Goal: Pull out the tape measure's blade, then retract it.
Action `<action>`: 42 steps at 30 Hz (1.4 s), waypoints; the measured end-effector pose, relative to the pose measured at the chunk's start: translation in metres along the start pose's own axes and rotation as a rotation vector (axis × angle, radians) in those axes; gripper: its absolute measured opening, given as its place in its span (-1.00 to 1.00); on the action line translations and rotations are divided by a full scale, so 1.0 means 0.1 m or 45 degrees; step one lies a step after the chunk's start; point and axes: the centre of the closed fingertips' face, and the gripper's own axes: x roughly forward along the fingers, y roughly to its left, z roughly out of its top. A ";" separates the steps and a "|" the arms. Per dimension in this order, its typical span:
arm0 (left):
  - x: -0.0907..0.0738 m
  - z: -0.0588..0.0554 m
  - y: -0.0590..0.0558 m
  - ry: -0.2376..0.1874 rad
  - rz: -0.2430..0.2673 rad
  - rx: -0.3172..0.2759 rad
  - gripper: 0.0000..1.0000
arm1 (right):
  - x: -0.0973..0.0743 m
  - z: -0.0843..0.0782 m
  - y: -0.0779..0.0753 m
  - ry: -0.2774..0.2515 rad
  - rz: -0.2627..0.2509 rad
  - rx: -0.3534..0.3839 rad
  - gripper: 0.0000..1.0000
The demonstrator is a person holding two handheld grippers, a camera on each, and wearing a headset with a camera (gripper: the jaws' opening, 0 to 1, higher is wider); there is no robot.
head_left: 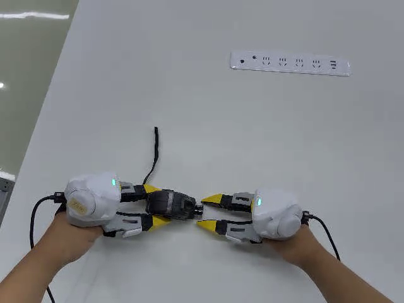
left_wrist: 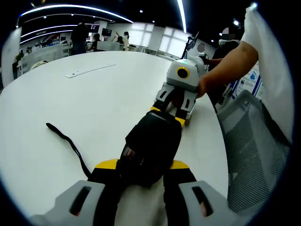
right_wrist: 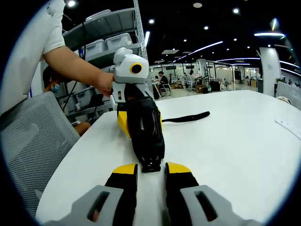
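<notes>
A black tape measure (head_left: 172, 204) lies on the white table (head_left: 240, 139), and my left gripper (head_left: 158, 204) is shut on its body from the left. In the left gripper view the case (left_wrist: 151, 146) sits between the yellow-tipped jaws of the left gripper (left_wrist: 143, 165). Its black wrist strap (head_left: 154, 151) trails away across the table. My right gripper (head_left: 203, 211) faces it from the right, open, its tips on either side of the blade's end tab (right_wrist: 150, 165). No length of blade shows outside the case. The right gripper (right_wrist: 150, 168) has a gap between tab and jaws.
A white power strip (head_left: 289, 63) lies flat at the far right of the table. The table's left edge (head_left: 38, 126) runs diagonally beside a glossy floor. A grey mesh chair (left_wrist: 249, 141) stands at the near side by the person.
</notes>
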 end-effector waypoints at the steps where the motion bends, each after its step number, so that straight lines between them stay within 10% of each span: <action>1: 0.00 0.00 0.00 0.000 0.000 0.000 -0.35 | 0.00 0.00 -0.01 -0.001 -0.001 0.001 -0.57; 42: 0.00 -0.02 -0.01 0.002 0.001 0.012 -0.37 | 0.06 -0.01 0.02 0.014 0.055 -0.024 -0.75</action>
